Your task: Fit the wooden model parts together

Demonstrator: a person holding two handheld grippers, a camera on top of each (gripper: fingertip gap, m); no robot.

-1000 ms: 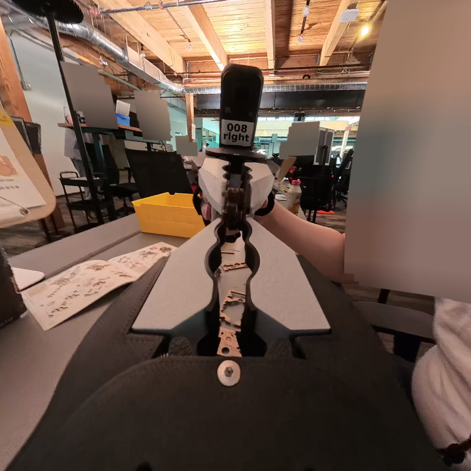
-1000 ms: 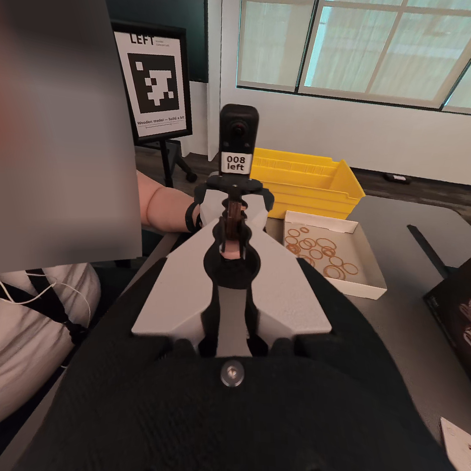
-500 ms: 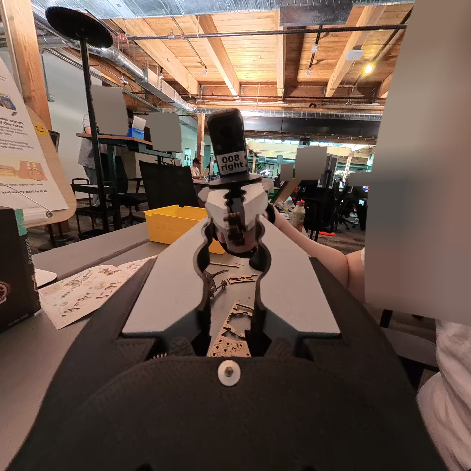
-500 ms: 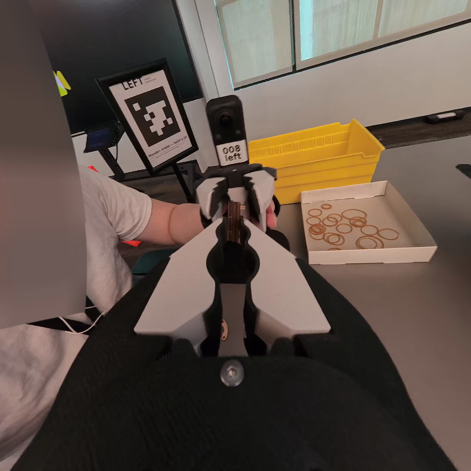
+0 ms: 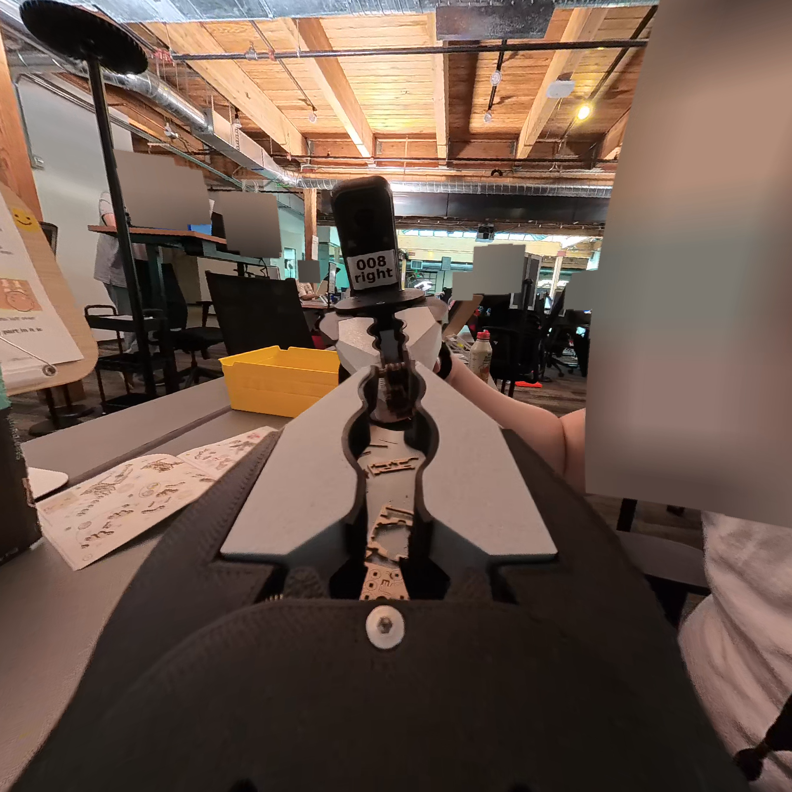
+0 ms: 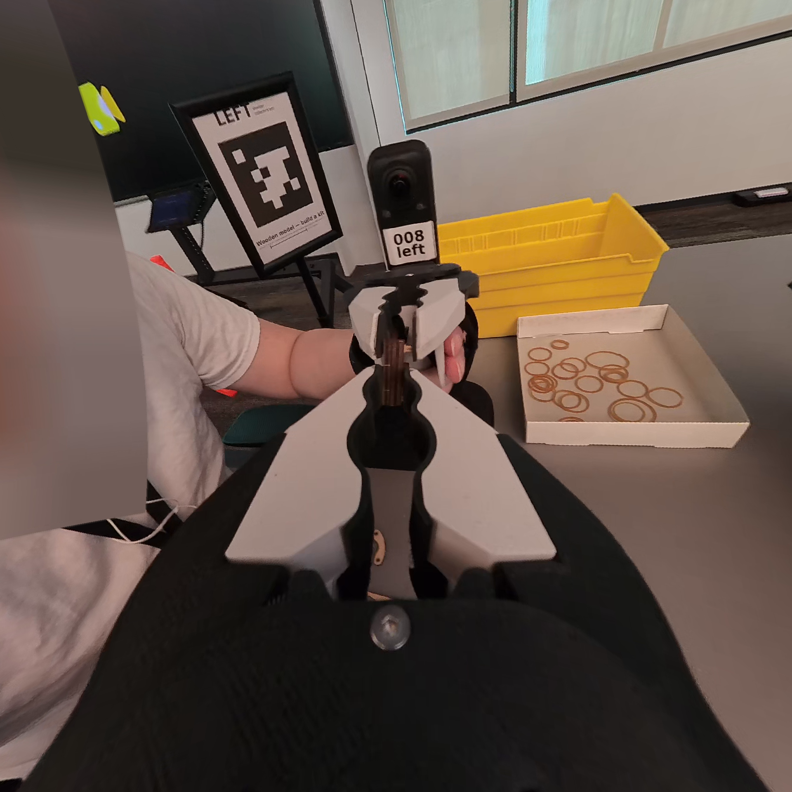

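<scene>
A small dark wooden model part [image 5: 395, 392] is held in the air between the two grippers, which face each other tip to tip. My left gripper [image 5: 393, 373] is shut on it. My right gripper [image 6: 392, 375] is shut on the same stack of thin wooden layers [image 6: 392, 381], seen edge-on. The right gripper also shows opposite in the left wrist view [image 5: 388, 343], and the left gripper opposite in the right wrist view [image 6: 407, 325]. Loose wooden pieces [image 5: 392, 465] and a laser-cut sheet [image 5: 388, 540] lie on the grey table below.
A yellow bin [image 6: 557, 265] stands at the table's far side, with a white tray of rubber bands [image 6: 600, 381] in front of it. An open instruction booklet [image 5: 141, 493] and a dark box [image 5: 13, 493] lie to the left. The person's forearm [image 6: 308, 364] is close by.
The left gripper's jaws stood wider half a second ago and have closed again on the wooden part. Both grippers shifted a little while staying tip to tip.
</scene>
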